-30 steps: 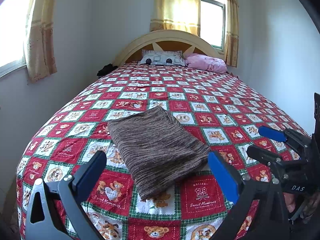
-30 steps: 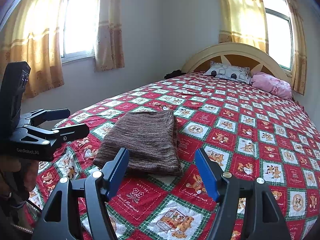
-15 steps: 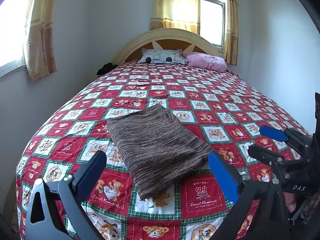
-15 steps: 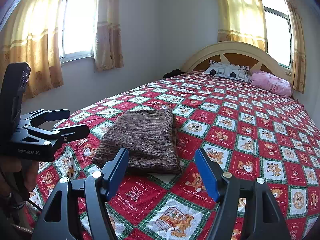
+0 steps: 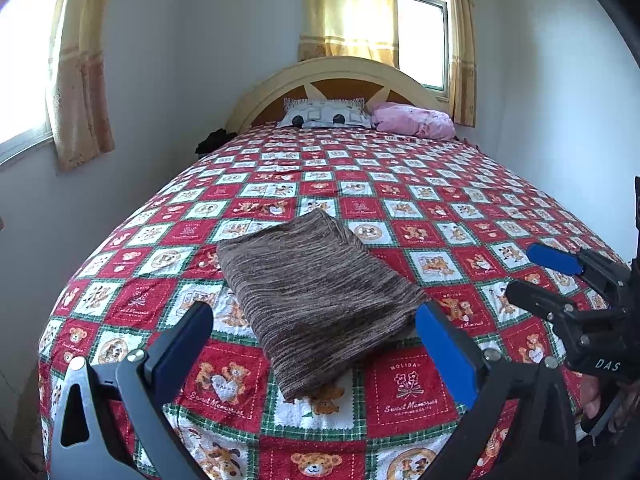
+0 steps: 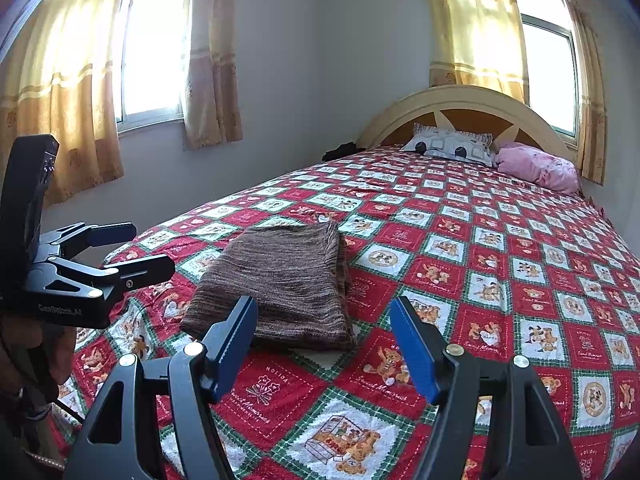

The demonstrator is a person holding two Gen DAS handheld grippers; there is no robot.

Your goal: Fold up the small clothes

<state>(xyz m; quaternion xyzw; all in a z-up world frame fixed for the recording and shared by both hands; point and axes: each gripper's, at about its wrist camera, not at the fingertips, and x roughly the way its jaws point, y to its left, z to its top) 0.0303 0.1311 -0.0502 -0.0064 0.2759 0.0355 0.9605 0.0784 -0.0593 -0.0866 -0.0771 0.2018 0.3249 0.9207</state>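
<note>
Just one folded garment (image 5: 316,296) — apparently; two grippers.

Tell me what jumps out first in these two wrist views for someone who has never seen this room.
The red, white and green teddy-bear quilt covering the whole bed dominates both views. On it, near the foot end, lies a folded brown knit garment, flat and apart from both grippers. The left gripper and right gripper hover open in front of it, and sunlit yellow curtains hang behind the arched headboard.
</note>
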